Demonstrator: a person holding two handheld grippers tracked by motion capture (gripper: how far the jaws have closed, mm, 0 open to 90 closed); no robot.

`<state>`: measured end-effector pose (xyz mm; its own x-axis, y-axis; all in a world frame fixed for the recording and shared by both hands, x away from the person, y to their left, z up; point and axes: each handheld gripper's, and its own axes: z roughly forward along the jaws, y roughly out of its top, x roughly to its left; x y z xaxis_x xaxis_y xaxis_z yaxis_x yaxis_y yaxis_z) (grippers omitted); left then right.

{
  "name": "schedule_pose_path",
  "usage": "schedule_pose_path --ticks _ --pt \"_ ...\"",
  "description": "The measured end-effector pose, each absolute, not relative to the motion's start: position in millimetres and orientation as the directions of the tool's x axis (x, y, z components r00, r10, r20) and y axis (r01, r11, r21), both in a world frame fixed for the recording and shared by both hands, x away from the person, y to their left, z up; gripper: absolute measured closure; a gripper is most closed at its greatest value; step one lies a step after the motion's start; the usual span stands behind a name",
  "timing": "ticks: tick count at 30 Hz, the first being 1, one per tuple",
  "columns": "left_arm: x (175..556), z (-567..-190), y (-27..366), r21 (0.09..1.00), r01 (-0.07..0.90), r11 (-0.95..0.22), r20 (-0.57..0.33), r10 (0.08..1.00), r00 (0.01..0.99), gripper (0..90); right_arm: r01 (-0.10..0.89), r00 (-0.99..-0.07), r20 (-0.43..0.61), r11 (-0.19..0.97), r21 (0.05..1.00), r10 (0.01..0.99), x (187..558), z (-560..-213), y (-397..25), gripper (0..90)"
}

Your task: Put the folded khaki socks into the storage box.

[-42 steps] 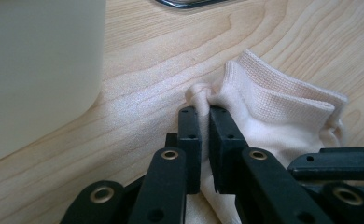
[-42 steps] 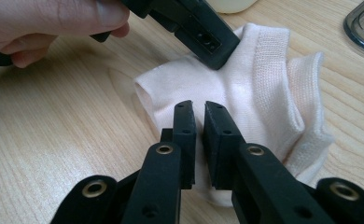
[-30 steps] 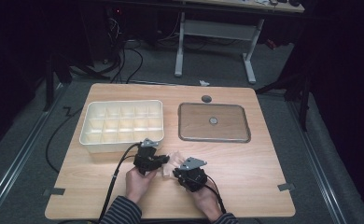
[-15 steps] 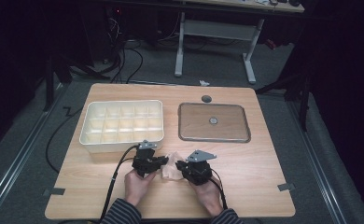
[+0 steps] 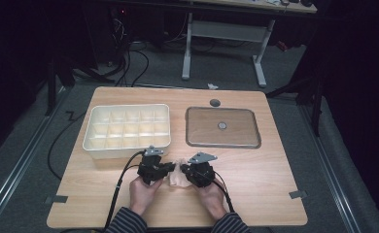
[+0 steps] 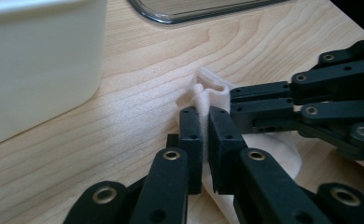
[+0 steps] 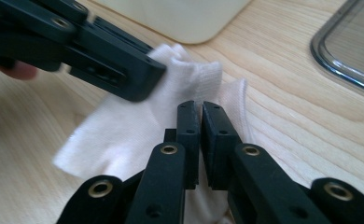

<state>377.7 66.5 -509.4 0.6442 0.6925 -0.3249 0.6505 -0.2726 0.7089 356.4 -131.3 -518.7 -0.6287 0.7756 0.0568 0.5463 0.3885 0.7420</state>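
A small white sock [image 5: 179,173] lies on the wooden table [image 5: 255,174] near its front edge, between both grippers. My left gripper [image 5: 167,169] is shut on the sock's left side; in the left gripper view its jaws pinch a fold of the white sock [image 6: 207,100]. My right gripper [image 5: 186,171] is shut on the sock from the right; in the right gripper view the white sock [image 7: 124,126] spreads under the closed jaws, with the left gripper [image 7: 124,70] clamped on its far edge. A hand holds each gripper.
A cream compartment tray [image 5: 127,130] stands at the back left, just behind the left gripper. A clear flat lid [image 5: 222,127] lies at the back right. A small round disc [image 5: 215,103] sits near the table's far edge. Cables trail from the grippers.
Both grippers have drawn closer together over the sock, and the right gripper has shifted slightly left and forward. The tray and lid are unmoved.
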Motion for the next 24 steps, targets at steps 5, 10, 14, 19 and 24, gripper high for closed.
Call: schedule_pose_path --ticks 5,10,14,19,24 --pt "373.4 -505.7 64.7 0.716 0.641 -0.277 -0.314 0.692 0.65 85.4 0.548 -0.626 0.052 0.392 0.739 0.778 356.7 -522.5 -134.1 86.0" --pt "371.0 -503.5 64.5 0.721 0.636 -0.276 -0.313 0.689 0.654 85.5 0.544 -0.629 0.054 0.39 0.743 0.775 358.2 -525.0 -135.2 86.1" --pt "370.4 -502.7 63.9 0.722 0.636 -0.272 -0.317 0.686 0.654 85.6 0.544 -0.632 0.055 0.392 0.742 0.773 359.5 -525.7 -134.4 86.0" --pt "368.2 -500.7 63.3 0.733 0.622 -0.276 -0.307 0.682 0.664 85.6 0.537 -0.642 0.047 0.405 0.74 0.765 360.9 -525.6 -131.7 85.8" --pt "367.2 -498.9 64.5 0.739 0.615 -0.275 -0.305 0.678 0.669 85.7 0.534 -0.654 0.047 0.416 0.736 0.755 361.8 -525.5 -128.2 85.7"
